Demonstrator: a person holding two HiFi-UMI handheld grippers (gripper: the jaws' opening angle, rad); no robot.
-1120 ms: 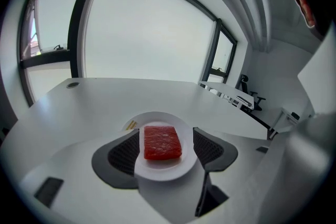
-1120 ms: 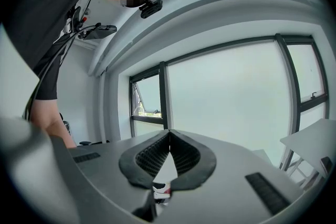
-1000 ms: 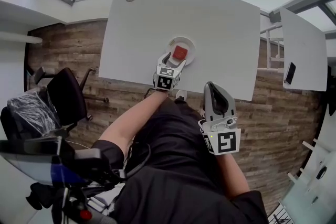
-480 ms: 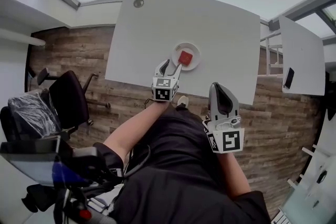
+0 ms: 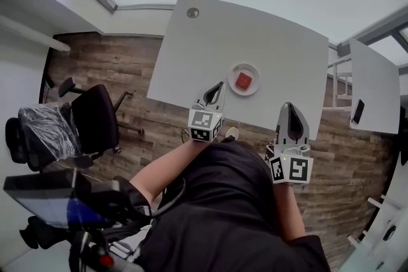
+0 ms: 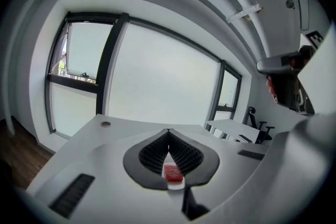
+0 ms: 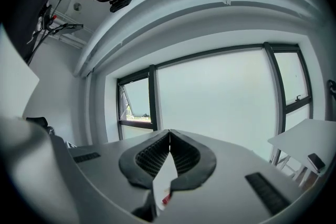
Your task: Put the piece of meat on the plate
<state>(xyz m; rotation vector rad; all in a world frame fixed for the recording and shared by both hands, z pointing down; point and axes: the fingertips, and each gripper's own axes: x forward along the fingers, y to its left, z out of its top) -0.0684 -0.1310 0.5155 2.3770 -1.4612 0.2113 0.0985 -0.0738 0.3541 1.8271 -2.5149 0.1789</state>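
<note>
Since the earlier frame, the left hand-held gripper (image 5: 219, 87) has drawn back from the plate (image 5: 233, 81) toward the near edge of the counter (image 5: 210, 41). Its jaws, which then stood spread about the piece of meat (image 5: 243, 80), are now pressed together with nothing between them.

The piece of meat, a small red square, lies flat in the middle of the round white plate. The plate stands close to the counter's near edge. In the left gripper view the meat (image 6: 173, 172) shows beyond the closed jaws, apart from them. The right hand-held gripper (image 5: 288, 107) hangs by the near edge, to the right of the plate, its jaws also together and empty.

The placing step looks finished, with the meat released and the hand pulling away. The next move seems to call only for keeping both hand-held grippers clear of the plate so it is not knocked.

A small round grommet (image 5: 192, 12) sits at the counter's far side. A second table (image 5: 376, 67) stands to the right with a dark flat thing (image 5: 357, 111) on it. A black office chair (image 5: 95, 118) stands on the wood-plank floor (image 5: 83, 60) to the left. Nothing lies between the hand-held grippers and the plate.
</note>
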